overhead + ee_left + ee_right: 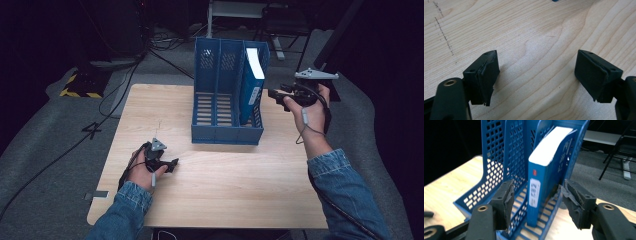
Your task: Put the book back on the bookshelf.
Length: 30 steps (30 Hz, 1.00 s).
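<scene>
A blue plastic file rack (227,95) with three perforated compartments is standing near the far edge of the light wooden table (220,190), a little right of its middle, with its open front facing the near edge. A thick blue book with white page edges (251,85) is standing upright in the right compartment, leaning a little against the right wall, and the other two compartments are showing only their slatted floors. Beyond the far edge, black cables (125,75) are lying on the grey floor beside a yellow-and-black striped base (80,87). The right gripper (276,95) is hovering just beside the right wall of the rack, near the right edge of the table, pointing toward the book. In the right gripper view its fingers (505,202) are standing apart with nothing pressed between them; the book's spine is showing in the gap farther off, not touching either pad, and the rack's front rim is lying between the pads and the book. The left gripper (170,164) is resting low near the left near part of the table, well apart from the rack, and its fingers (485,75) are standing wide apart over bare wood.
</scene>
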Tool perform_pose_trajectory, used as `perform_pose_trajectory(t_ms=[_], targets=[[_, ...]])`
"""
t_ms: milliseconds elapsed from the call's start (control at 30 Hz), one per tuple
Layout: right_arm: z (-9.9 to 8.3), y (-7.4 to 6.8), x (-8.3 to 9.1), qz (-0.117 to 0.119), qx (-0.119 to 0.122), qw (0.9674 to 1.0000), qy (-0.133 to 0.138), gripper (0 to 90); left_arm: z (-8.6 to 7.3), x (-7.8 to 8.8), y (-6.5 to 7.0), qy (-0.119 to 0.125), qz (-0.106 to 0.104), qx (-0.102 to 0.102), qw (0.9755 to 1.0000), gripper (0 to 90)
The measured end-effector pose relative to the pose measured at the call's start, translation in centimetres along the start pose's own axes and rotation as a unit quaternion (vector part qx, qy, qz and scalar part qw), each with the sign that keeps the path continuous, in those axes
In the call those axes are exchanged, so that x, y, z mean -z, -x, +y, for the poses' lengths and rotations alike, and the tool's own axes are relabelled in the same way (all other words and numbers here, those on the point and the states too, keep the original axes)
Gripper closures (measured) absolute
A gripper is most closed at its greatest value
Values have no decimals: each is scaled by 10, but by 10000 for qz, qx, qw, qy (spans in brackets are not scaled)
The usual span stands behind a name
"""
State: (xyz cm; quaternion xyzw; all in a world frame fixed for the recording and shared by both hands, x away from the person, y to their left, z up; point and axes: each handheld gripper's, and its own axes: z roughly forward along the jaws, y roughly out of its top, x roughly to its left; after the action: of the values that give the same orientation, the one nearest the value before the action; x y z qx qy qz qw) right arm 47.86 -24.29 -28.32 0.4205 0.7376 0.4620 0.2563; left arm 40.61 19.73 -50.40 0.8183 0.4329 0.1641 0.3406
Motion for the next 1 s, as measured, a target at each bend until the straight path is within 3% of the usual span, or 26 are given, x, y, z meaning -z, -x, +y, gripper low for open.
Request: perform_pose_trajectory(t_ms=[167, 333, 500, 633, 733, 767, 800, 900, 1000], targets=[[-12, 3, 13, 87, -12, 9999, -65, 412, 1, -1, -2, -23, -45, -71, 10000, 200], [-28, 1, 22, 320, -26, 9993, -184, 383, 1, -1, -3, -18, -64, -84, 9999, 201], [-56, 0, 28, 518, 88, 9982, -273, 375, 0, 1, -3, -31, -58, -94, 9999, 200], [-80, 1, 28, 646, -45, 9970, -415, 373, -1, 2, -2, -31, -30, -96, 9999, 201], [-94, 0, 27, 693, -18, 9961, -548, 367, -2, 2, -1, -36, -33, -74, 10000, 202], [-109, -1, 27, 775, 31, 9944, -713, 365, -3, 3, -1, -17, -27, -94, 10000, 201], [-109, -1, 27, 775, 31, 9944, -713, 365, -3, 3, -1, -17, -27, -94, 10000, 202], [-137, -6, 25, 972, -14, 9915, -863, 359, -3, 3, 0, 3, -26, -55, 10000, 202], [-150, -11, 19, 1013, 100, 9866, -1277, 353, -3, 3, -1, -3, -33, -62, 10000, 202]])
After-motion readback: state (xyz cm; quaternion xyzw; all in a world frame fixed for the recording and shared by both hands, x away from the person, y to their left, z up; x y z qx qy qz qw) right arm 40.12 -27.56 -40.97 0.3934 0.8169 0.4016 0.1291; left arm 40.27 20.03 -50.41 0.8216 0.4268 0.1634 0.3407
